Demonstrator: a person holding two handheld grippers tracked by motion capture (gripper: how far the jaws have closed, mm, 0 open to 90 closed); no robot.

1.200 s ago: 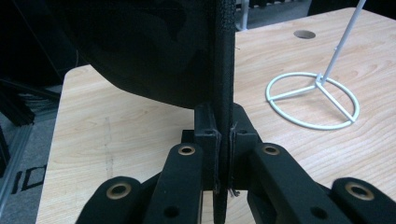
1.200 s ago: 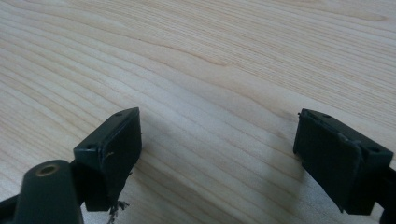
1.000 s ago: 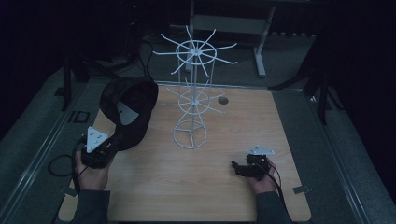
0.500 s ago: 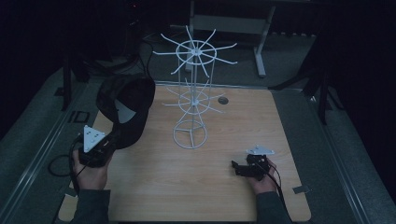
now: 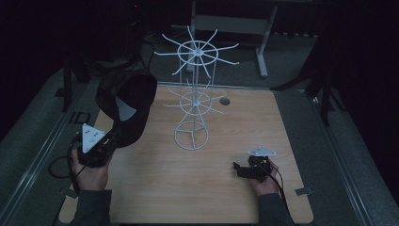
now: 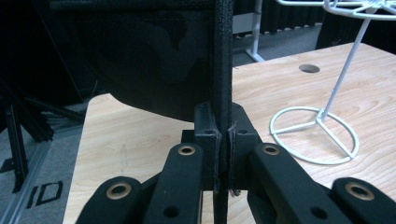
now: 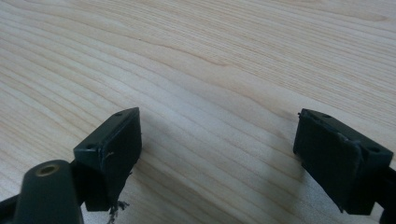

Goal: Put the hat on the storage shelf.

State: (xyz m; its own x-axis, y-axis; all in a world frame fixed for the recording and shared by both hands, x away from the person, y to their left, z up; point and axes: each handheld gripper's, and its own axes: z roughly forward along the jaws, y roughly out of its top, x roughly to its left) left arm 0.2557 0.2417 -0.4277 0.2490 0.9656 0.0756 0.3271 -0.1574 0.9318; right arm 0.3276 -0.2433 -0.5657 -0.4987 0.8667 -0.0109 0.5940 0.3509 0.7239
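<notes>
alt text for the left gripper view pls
The left gripper is clamped shut on the edge of a dark cap that it holds up over a wooden table. The round base of a white wire rack stands at right.

White wire rack (image 5: 194,101) mid-table between both tools; bare tabletop (image 5: 188,188) along the near edge.

cap (image 5: 126,106): dark cloth, matt, with a coarse woven edge. rack (image 5: 195,101): thin white-coated wire, smooth. table (image 5: 197,188): pale wood grain, smooth and matt. left gripper (image 6: 223,133): black matt plastic, brass-coloured rivets.
</notes>
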